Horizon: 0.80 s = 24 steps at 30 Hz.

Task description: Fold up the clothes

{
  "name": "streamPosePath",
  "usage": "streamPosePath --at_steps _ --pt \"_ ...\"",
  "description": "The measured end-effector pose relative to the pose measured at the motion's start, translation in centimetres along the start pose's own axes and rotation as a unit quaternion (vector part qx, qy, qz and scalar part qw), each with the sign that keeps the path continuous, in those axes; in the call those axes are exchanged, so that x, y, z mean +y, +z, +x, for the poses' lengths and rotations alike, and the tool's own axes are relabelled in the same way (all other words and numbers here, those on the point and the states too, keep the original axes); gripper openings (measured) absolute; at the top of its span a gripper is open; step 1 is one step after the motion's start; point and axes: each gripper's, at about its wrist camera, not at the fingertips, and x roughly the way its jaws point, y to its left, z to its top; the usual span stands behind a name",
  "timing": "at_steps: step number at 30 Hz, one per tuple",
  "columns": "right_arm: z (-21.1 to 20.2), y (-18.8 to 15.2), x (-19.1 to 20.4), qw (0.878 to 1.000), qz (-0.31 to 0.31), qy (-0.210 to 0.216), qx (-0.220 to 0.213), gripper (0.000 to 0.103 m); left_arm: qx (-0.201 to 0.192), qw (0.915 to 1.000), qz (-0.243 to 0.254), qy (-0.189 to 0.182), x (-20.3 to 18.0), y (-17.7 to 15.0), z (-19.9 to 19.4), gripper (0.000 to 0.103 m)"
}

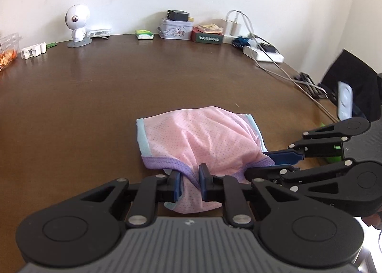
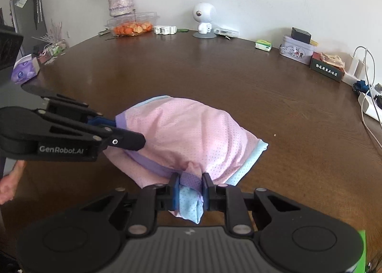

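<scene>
While both claws are gripping its near edge, the garment is lying bunched on the brown worktop, toward the near side. The left claw is clamped on the purple waistband, pink cloth bulging between its 2 blue pads. The right claw is clamped on a fold of pale blue and purple trim. In the left view, the right claw is reaching in from the right, touching the garment's right near corner. In the right view, the left claw is coming in from the left, at the purple band. Along the far edge are standing a white figurine, a tin, and chargers.
</scene>
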Motion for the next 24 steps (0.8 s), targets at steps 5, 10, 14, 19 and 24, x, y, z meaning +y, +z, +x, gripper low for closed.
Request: streamPosePath --at_steps 5,10,14,19,24 --pt "4.0 4.6 -3.8 1.0 0.006 -0.016 0.017 0.017 0.005 0.9999 0.005 0.01 0.9 4.9 4.5 0.015" --pt "8.0 8.7 -8.3 0.999 0.032 -0.03 0.025 0.017 0.015 0.9998 -0.01 0.002 2.5 9.6 9.2 0.015" --pt "10.4 11.3 -11.1 0.998 0.04 -0.049 0.025 0.017 0.017 0.9995 -0.024 -0.006 3.7 12.7 12.0 0.015" --pt "13.7 14.5 -14.1 0.996 0.063 -0.057 0.023 0.018 0.013 0.9995 -0.027 0.005 5.3 16.6 16.0 0.015" --pt "16.3 17.2 -15.7 0.994 0.052 -0.089 0.022 0.018 0.012 0.9986 -0.051 -0.002 7.2 19.4 19.4 0.016"
